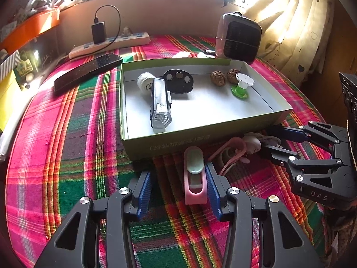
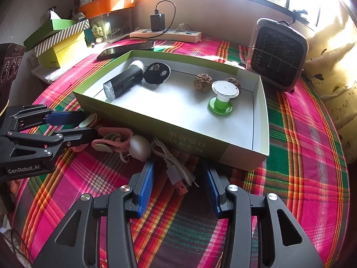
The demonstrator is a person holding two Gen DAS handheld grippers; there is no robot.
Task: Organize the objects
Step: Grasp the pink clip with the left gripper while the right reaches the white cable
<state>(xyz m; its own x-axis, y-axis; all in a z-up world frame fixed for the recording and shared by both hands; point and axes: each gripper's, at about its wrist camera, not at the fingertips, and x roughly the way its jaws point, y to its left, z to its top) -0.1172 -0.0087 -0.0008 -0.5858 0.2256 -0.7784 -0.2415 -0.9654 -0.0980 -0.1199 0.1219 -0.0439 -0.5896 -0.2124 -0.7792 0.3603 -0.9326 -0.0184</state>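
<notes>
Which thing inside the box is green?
The small spool-shaped piece with the green base and white round top, at the box's right end by the two walnuts. Everything else inside is black, white, silver or brown.

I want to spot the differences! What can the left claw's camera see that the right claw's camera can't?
Only the left wrist view shows the whole pink holder with its pale green stone, lying between the open left claw fingers.

Only the right wrist view shows the white USB cable between the open right claw fingers, plus the striped box.

Both show the green tray, flashlight, walnuts and fan.
</notes>
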